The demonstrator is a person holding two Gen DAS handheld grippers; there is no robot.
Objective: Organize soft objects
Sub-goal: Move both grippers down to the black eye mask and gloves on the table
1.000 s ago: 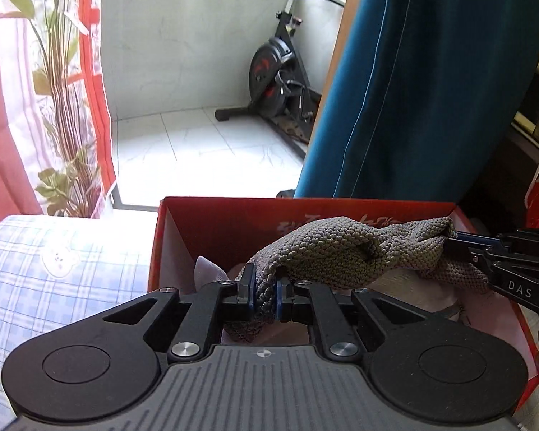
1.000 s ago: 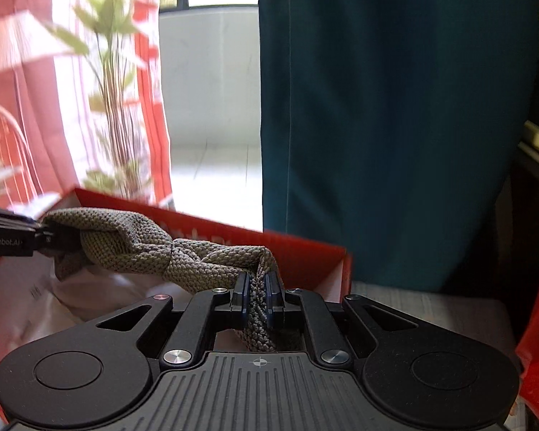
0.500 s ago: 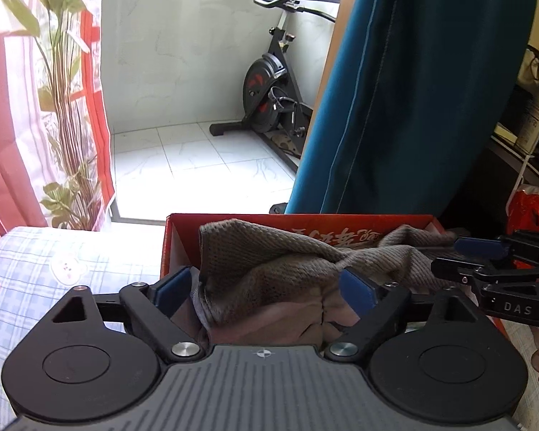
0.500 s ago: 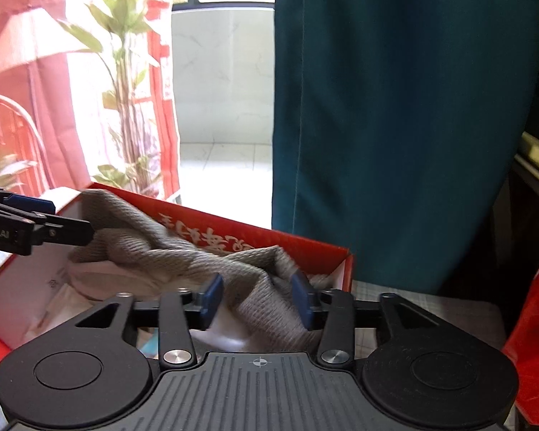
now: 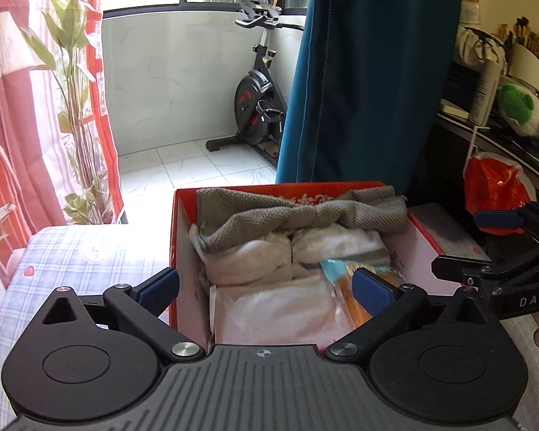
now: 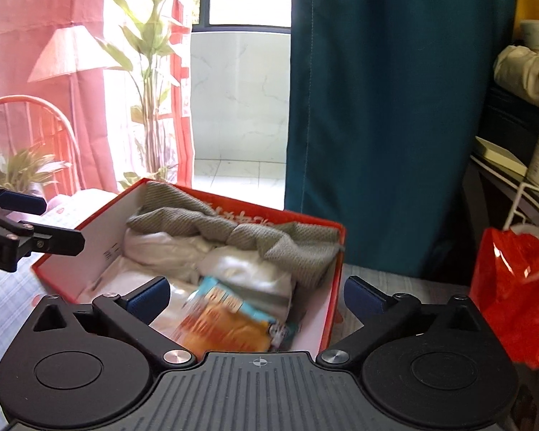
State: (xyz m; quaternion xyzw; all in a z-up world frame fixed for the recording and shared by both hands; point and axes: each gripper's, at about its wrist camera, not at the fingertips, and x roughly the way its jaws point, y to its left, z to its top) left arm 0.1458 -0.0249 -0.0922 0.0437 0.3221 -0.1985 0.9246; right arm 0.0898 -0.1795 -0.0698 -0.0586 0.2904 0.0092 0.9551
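A grey knit cloth [image 5: 298, 212] [image 6: 233, 230] lies loose along the far wall of the red box [image 5: 183, 237] [image 6: 332, 287], on top of folded white cloths [image 5: 255, 258] and beside an orange and blue packet [image 6: 219, 319]. My left gripper [image 5: 266, 285] hovers over the box's near end, its jaws opening wide, and its pads touch nothing. My right gripper [image 6: 257, 295] is over the box's right end, jaws also opening, and grips nothing. Each gripper shows at the edge of the other's view: the right gripper [image 5: 474, 240], the left gripper [image 6: 50, 221].
The box stands on a blue checked sheet [image 5: 90, 262]. A teal curtain [image 5: 359, 89] hangs just behind it. A red plastic bag [image 6: 514, 287] hangs at the right by a white wire rack. An exercise bike [image 5: 255, 107] and a tall plant [image 5: 75, 89] stand beyond.
Both grippers let go of the grey cloth, opened wide and drew back and up. The cloth, which was stretched between them, dropped into the box.
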